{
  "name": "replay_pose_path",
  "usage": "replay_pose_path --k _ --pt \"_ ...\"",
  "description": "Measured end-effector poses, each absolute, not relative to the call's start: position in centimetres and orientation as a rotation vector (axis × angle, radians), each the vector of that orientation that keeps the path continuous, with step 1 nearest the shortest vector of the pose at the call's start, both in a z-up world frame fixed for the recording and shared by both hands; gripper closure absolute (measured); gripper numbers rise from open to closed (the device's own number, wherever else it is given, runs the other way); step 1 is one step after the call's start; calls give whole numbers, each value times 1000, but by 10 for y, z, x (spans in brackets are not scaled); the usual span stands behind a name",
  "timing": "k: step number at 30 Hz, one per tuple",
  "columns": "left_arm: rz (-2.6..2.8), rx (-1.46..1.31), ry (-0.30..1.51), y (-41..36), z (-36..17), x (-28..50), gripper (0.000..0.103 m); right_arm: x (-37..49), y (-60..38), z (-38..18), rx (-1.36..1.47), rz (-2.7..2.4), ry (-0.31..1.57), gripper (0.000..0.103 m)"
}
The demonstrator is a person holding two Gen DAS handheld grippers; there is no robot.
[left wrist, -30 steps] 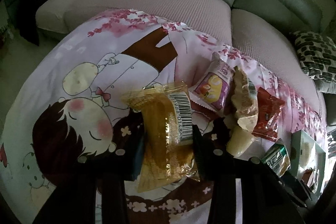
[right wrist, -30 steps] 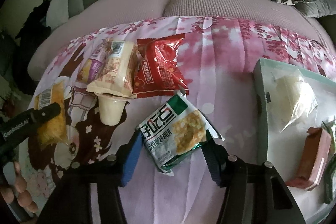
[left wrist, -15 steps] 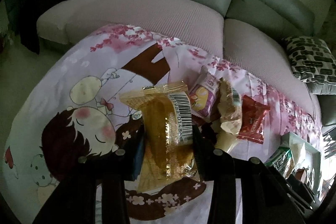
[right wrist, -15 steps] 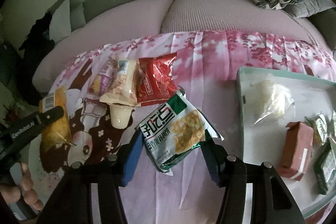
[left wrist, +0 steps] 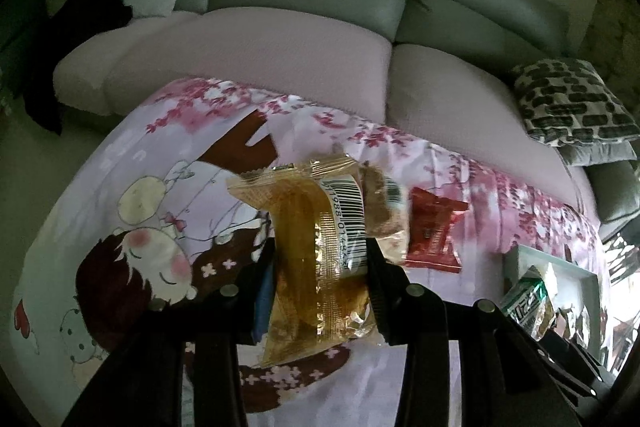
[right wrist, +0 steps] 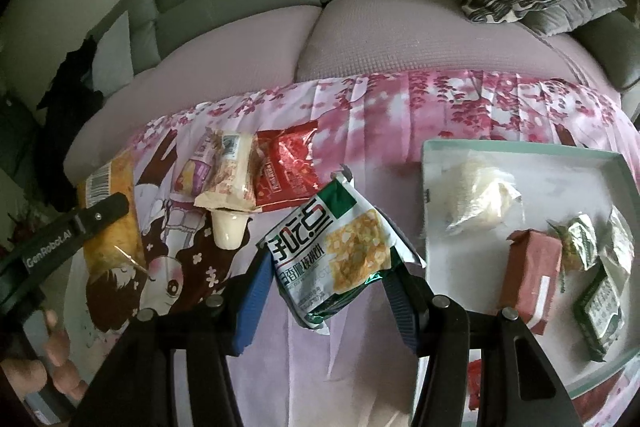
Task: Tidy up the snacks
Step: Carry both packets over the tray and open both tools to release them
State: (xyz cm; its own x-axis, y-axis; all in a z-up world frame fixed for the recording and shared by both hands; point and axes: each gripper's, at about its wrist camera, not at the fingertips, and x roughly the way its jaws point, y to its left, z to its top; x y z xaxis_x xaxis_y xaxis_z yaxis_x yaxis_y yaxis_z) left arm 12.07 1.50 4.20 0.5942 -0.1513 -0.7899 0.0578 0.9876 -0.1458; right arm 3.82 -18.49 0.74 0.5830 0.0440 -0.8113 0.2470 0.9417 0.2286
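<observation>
Your right gripper (right wrist: 326, 267) pinches the green snack packet (right wrist: 340, 251) at centre frame, its long axis tilted from lower left to upper right. The tray (right wrist: 520, 151) lies directly to its right, at the right edge of the frame, so this hand is the nearer one. Your left gripper (left wrist: 320, 267) clamps the amber pastry packet (left wrist: 320, 247), standing upright in frame, barcode end up, well left of that tray.

Left gripper (left wrist: 320, 271): angled downward, jaws clamped on both sides of a packet.
Right gripper (right wrist: 328, 279): angled downward, jaws set wider, pressing a packet's edges.
Left hand (right wrist: 44, 367): fingers curled round the gripper handle, low left in the right wrist view.
</observation>
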Motion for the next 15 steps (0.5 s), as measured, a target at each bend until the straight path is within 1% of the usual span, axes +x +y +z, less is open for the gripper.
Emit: replay_pose_path --k 8,15 --pt "-245 -54 895 -32 55 108 60 27 -216 17 393 -162 912 44" --pt "-369 -26 877 -76 63 94 60 5 -272 21 475 -299 878 44"
